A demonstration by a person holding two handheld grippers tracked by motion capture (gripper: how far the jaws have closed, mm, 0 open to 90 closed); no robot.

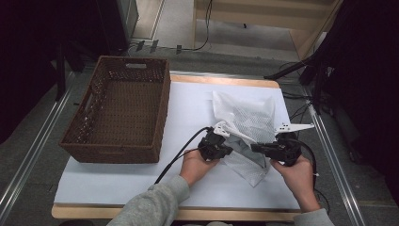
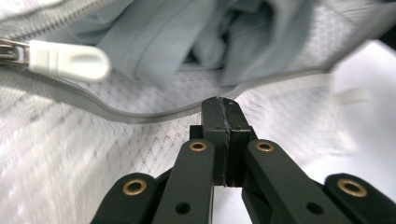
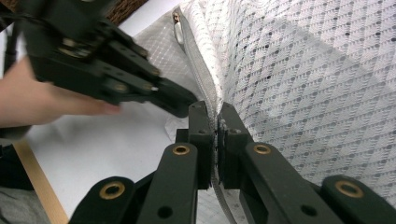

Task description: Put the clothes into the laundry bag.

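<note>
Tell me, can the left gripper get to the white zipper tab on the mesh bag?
Probably yes, but not right away. The left gripper is clamped shut on the rim of the mesh bag. The zipper tab lies close along that same edge with nothing covering it, so it would have to let go first.
</note>
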